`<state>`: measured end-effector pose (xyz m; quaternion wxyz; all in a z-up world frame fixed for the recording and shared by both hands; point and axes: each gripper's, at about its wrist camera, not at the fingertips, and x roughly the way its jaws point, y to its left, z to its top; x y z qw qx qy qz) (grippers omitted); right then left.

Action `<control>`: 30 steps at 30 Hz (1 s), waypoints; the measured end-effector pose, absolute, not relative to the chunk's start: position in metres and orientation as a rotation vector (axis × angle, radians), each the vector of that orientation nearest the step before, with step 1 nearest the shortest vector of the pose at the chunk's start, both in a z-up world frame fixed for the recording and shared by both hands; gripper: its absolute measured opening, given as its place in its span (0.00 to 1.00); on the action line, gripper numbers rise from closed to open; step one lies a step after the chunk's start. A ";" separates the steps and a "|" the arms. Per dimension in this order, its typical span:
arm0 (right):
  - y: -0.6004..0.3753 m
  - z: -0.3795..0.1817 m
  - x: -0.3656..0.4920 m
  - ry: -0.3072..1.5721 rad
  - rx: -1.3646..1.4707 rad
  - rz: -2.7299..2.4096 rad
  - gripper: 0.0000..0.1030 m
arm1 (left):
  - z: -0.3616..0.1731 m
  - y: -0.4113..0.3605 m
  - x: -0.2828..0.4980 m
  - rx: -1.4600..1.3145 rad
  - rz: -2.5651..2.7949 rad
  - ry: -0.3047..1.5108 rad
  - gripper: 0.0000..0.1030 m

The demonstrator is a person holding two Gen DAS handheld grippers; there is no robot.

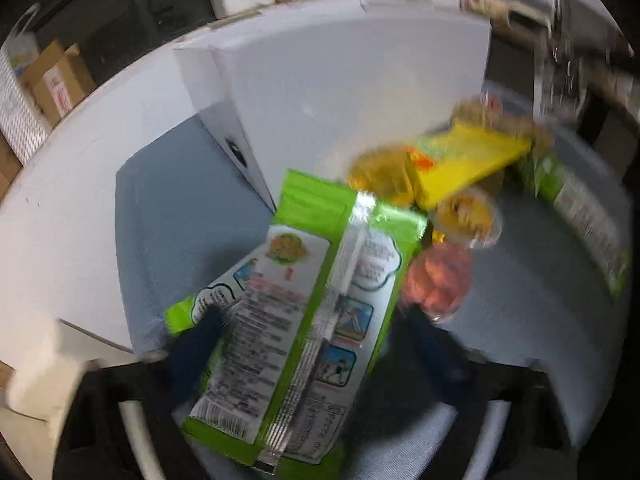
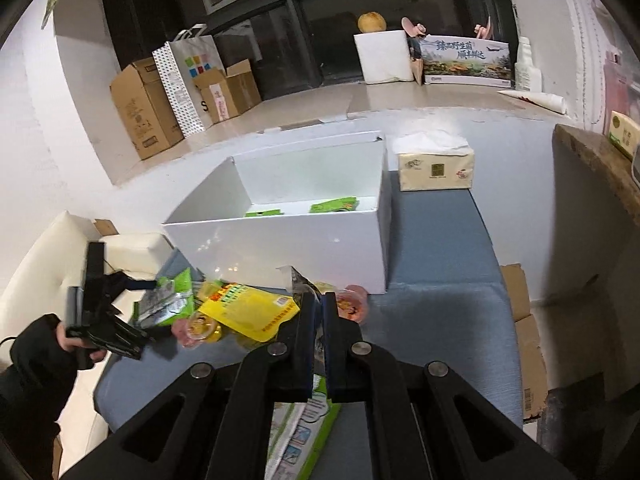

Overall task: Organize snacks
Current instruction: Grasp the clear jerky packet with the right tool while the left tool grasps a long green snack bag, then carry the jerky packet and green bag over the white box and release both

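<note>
A green snack packet (image 1: 304, 312) lies printed back up between the dark blue fingers of my left gripper (image 1: 314, 312). The jaws stand wide; a thin gap shows at the right finger, though the view is blurred. Past it lie a yellow packet (image 1: 468, 156) and two jelly cups, yellow (image 1: 468, 220) and pink (image 1: 440, 276). My right gripper (image 2: 320, 300) is shut on the edge of another green packet (image 2: 304, 420), which hangs below the jaws. The open white box (image 2: 280, 236) behind holds two green packets (image 2: 334, 204).
The snacks lie on a blue-grey mat (image 2: 440, 280). A tissue pack (image 2: 436, 168) stands right of the box. Cardboard boxes (image 2: 144, 112) and a paper bag (image 2: 188, 80) line the back left. A white cushion (image 2: 60, 248) sits left, where a gloved hand (image 2: 40, 344) holds the left gripper.
</note>
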<state>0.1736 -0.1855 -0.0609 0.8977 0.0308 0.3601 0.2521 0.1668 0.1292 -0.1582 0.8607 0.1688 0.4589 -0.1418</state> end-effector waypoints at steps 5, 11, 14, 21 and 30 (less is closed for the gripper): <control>-0.182 -0.057 0.170 0.739 0.064 0.538 0.03 | -0.143 0.124 0.160 0.320 -0.307 0.924 0.66; -0.181 -0.051 0.166 0.724 0.066 0.550 0.03 | -0.108 0.123 0.133 0.169 -0.294 0.815 0.65; -0.178 -0.044 0.163 0.699 0.043 0.552 0.03 | -0.083 0.123 0.120 -0.005 -0.269 0.752 0.65; -0.164 -0.025 0.173 0.650 -0.014 0.567 0.03 | -0.035 0.105 0.129 -0.115 -0.206 0.647 0.65; -0.137 0.015 0.220 0.558 -0.085 0.570 0.03 | 0.004 0.087 0.217 -0.101 -0.162 0.574 0.65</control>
